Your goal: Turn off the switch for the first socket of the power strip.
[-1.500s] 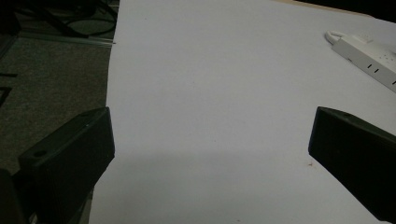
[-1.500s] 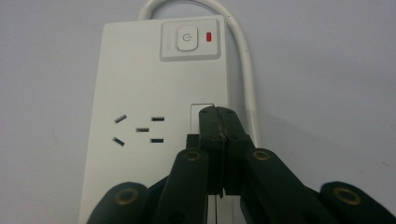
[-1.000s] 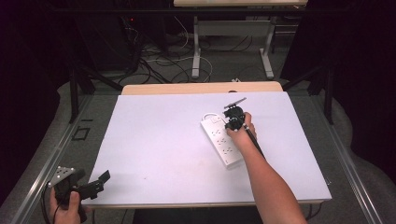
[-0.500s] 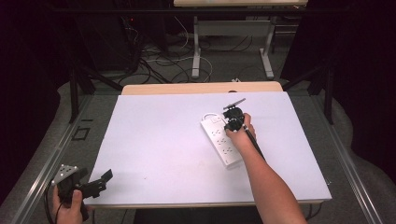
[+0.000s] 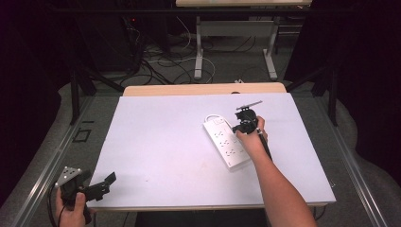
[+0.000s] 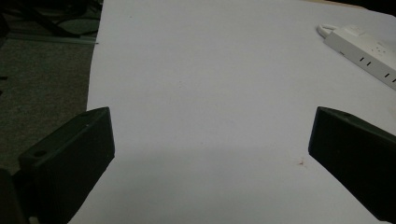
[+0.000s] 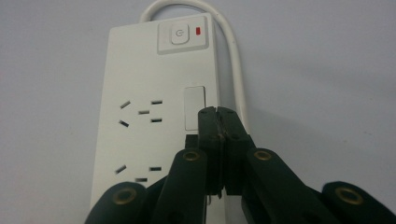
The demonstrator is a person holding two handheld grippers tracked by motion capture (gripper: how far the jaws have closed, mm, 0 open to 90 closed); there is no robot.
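A white power strip (image 5: 226, 143) lies slanted right of centre on the white table (image 5: 161, 142). In the right gripper view the power strip (image 7: 140, 88) shows its switch with a red light (image 7: 199, 31) and its white cord (image 7: 236, 65) looping round the far end. My right gripper (image 5: 240, 127) hangs over the strip's far end. Its jaws are shut, and the tips (image 7: 218, 113) are close above the strip's right edge with nothing seen between them. My left gripper (image 5: 106, 183) is held at the table's front left corner, and its jaws (image 6: 211, 116) stand wide open with nothing between them. The power strip (image 6: 369, 51) lies far off from it.
A wooden board edge (image 5: 203, 89) runs along the table's far side. Beyond it are desk legs (image 5: 198, 52) and loose cables (image 5: 156, 56) on the floor. Metal rails (image 5: 352, 165) flank the table on both sides.
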